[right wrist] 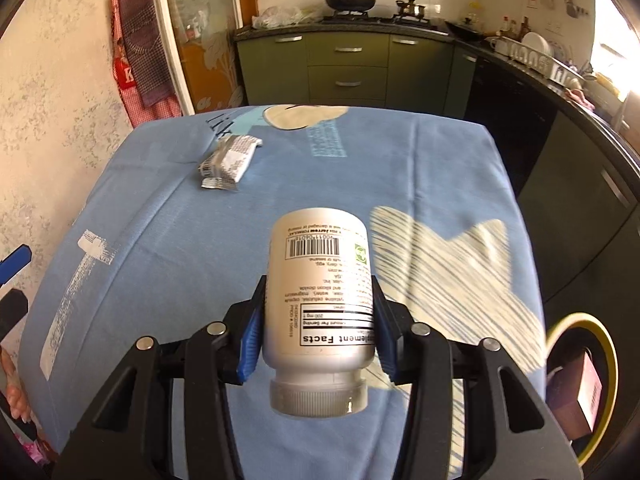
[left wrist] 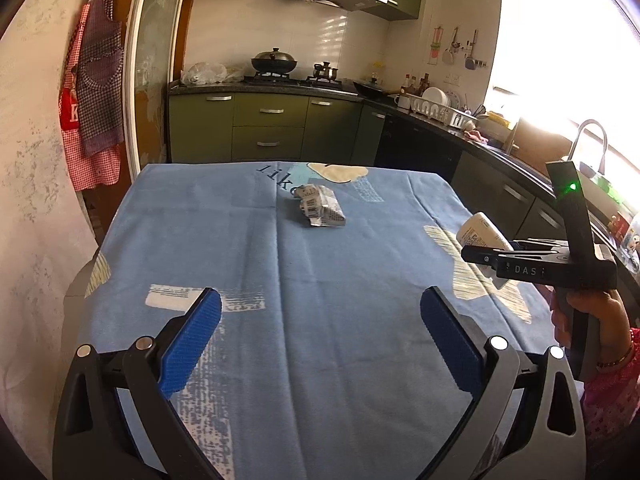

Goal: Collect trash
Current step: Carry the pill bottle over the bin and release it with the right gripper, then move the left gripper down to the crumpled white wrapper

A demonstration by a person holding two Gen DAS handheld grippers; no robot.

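A white supplement bottle point(right wrist: 320, 296) is clamped between the blue pads of my right gripper point(right wrist: 318, 340), cap toward the camera, held above the table. In the left wrist view the bottle point(left wrist: 478, 232) shows at the right, over the table's right edge, in the right gripper point(left wrist: 496, 260). A crumpled silver wrapper point(left wrist: 320, 210) lies on the blue tablecloth point(left wrist: 280, 280) near the far middle; it also shows in the right wrist view point(right wrist: 230, 160). My left gripper point(left wrist: 320, 336) is open and empty, low over the near part of the table.
A black bin with a yellow rim point(right wrist: 584, 380), holding a pink box point(right wrist: 580, 396), stands beside the table's right side. Green kitchen cabinets point(left wrist: 268, 126) and a counter with a stove and dish rack run behind and to the right. A wall with hanging aprons point(left wrist: 94, 92) is at the left.
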